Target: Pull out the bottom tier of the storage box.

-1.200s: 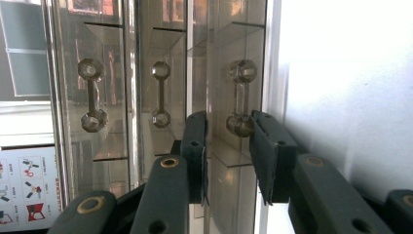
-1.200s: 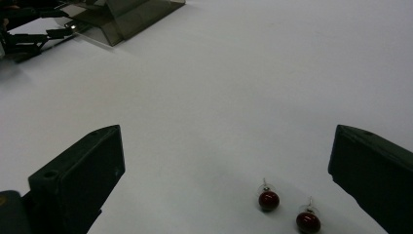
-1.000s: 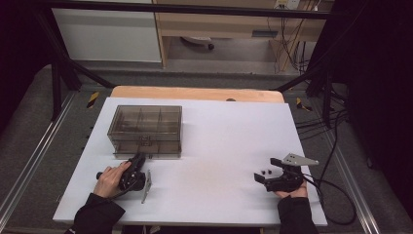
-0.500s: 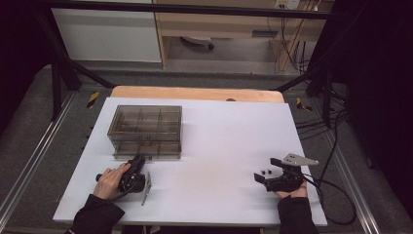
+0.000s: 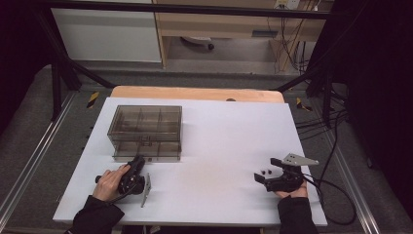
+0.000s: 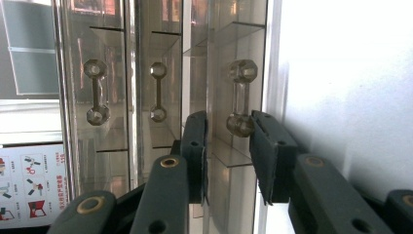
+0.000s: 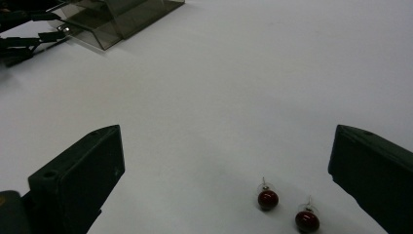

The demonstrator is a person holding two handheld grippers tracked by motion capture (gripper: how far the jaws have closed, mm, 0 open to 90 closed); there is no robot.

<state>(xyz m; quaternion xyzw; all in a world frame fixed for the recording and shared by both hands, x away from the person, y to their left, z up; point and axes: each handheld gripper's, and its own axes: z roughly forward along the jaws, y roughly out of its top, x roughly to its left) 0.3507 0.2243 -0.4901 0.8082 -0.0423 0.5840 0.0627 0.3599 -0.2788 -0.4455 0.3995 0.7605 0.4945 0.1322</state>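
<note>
A smoky clear drawer box (image 5: 146, 127) stands on the white table (image 5: 219, 131) at the left. My left gripper (image 5: 138, 161) reaches its lower front. In the left gripper view it lies on its side, and its jaws (image 6: 229, 122) straddle a clear drawer handle (image 6: 239, 105). One pad touches the handle's knob while the other stands apart from it, so this gripper is open. My right gripper (image 5: 267, 170) rests open at the right front, its jaws (image 7: 226, 146) spread wide. Two small red ball studs (image 7: 268, 199) (image 7: 307, 220) lie on the table between them.
Two more drawer handles (image 6: 97, 95) (image 6: 158, 92) show through the box's clear front. Beyond the table are a wooden board edge (image 5: 195, 92), a cabinet (image 5: 107, 34) and black frame legs. Cables (image 5: 336, 146) trail off at the right.
</note>
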